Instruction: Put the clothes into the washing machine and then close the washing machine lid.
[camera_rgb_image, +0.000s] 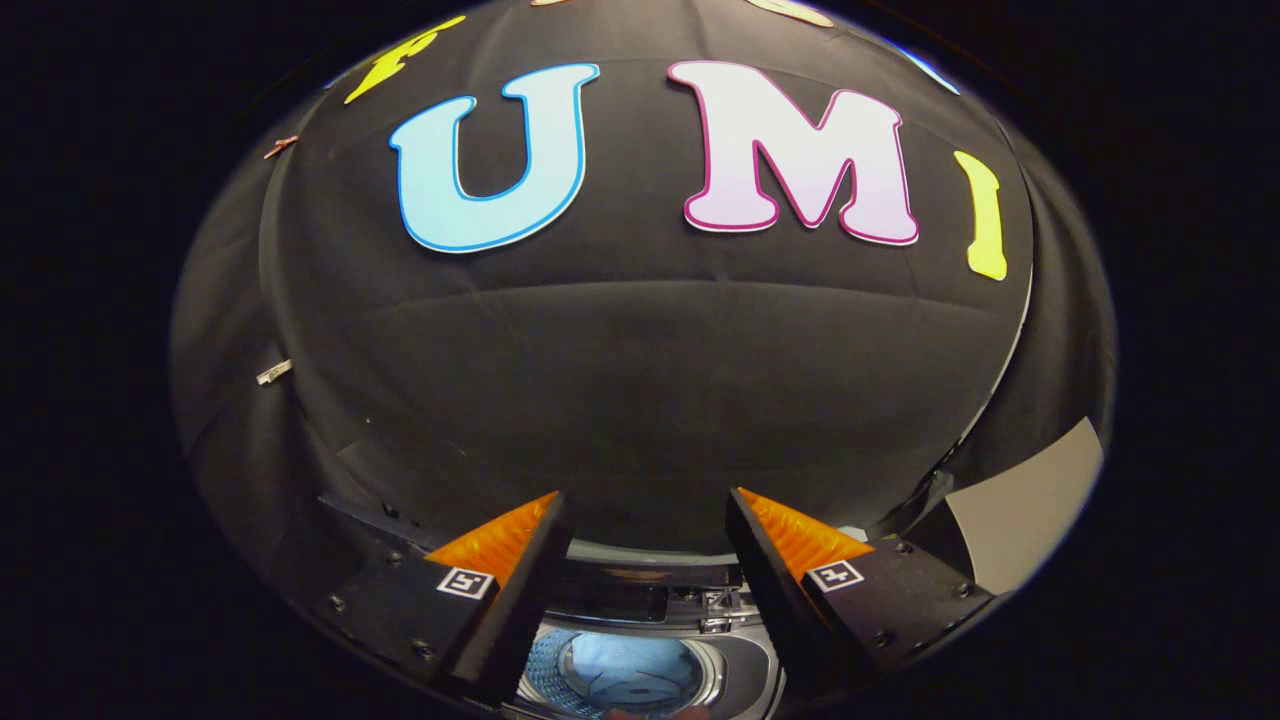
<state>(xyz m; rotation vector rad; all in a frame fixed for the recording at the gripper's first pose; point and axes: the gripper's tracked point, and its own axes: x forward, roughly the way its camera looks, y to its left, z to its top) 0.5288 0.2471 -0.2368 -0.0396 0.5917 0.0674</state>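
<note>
I have the gripper (648, 520) held high, its fingers (520, 590) spread wide with nothing between them. Down in the gap, near me and below the fingers, I look into the washing machine (640, 640): its lid is up, the round drum (625, 670) is open, and pale blue clothes (630, 660) lie inside against the perforated drum wall. Just beyond the drum I see the machine's dark control panel (610, 600). Far ahead hangs the black cloth wall (640, 380) of the booth, creased across its middle and wrapping round to both sides. At the right, near the fingers, a plain grey panel (1030, 510) stands beside the cloth
</note>
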